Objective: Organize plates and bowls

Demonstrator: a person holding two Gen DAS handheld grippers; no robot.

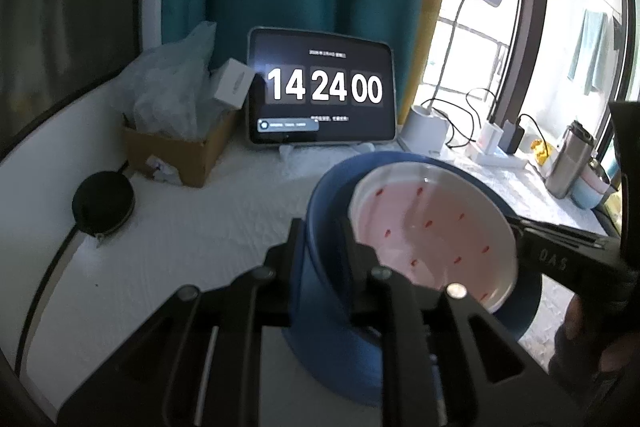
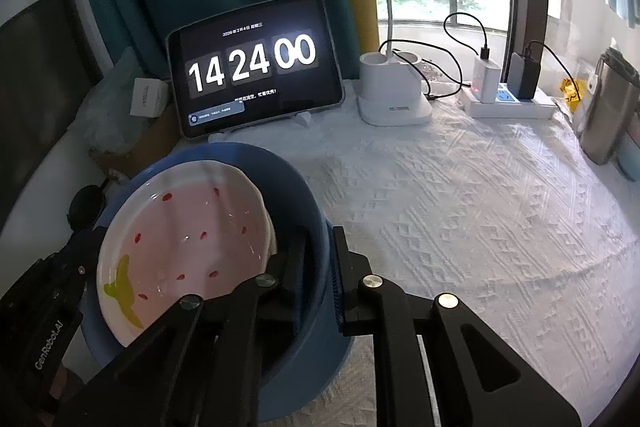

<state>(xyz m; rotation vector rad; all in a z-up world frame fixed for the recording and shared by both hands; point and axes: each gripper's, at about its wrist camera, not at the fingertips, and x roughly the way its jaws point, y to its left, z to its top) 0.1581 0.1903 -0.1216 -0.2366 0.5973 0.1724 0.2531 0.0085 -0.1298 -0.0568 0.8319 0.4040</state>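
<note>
A blue bowl [image 1: 316, 291] stands on the white textured cloth, and a pink bowl with a white rim and red flecks [image 1: 432, 231] lies tilted inside it. My left gripper [image 1: 324, 239] straddles the blue bowl's left wall, one finger outside and one inside, with a slight gap at the inner finger. In the right wrist view the same blue bowl [image 2: 308, 187] and pink bowl [image 2: 188, 239] sit low on the left. My right gripper [image 2: 320, 247] straddles the right wall the same way, loosely. Each gripper shows in the other's view: the right gripper [image 1: 520, 231] and the left gripper [image 2: 90, 231].
A tablet showing a clock [image 1: 322, 89] stands behind the bowls. A cardboard box [image 1: 180, 155] and a black round pouch [image 1: 103, 205] lie to the left. A white lamp base [image 2: 394, 95], a power strip [image 2: 508, 103] and a steel flask [image 2: 608, 115] line the back right.
</note>
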